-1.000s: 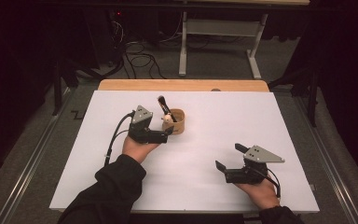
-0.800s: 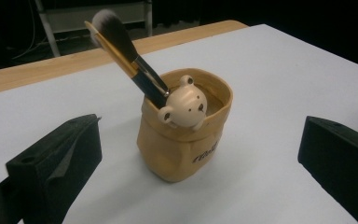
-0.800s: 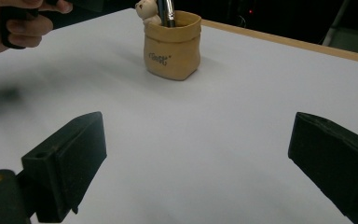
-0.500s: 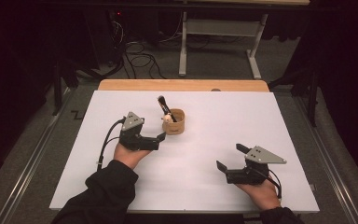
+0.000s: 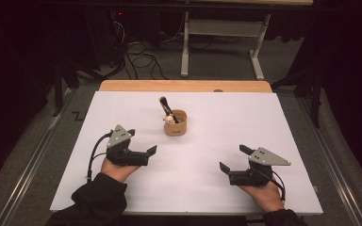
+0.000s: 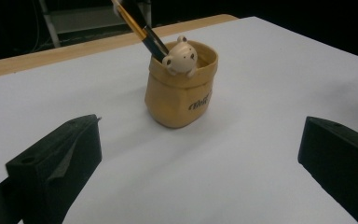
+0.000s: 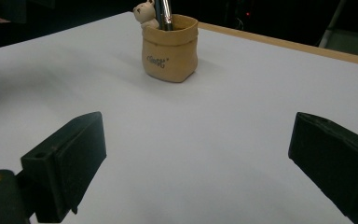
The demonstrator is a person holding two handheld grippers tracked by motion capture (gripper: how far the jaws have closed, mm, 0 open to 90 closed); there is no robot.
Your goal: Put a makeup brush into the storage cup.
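A pen [image 5: 164, 107] already stands slanted in the tan bear-faced pot [image 5: 176, 123] mid-surface [image 5: 273, 122], so the placing looks done, while the left hand-held gripper [image 5: 143, 145] and right hand-held gripper [image 5: 232, 158] rest apart from it, jaws wide and empty.

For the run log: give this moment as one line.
left gripper: open, empty | right gripper: open, empty | bear pen holder: upright, pen inside, untouched
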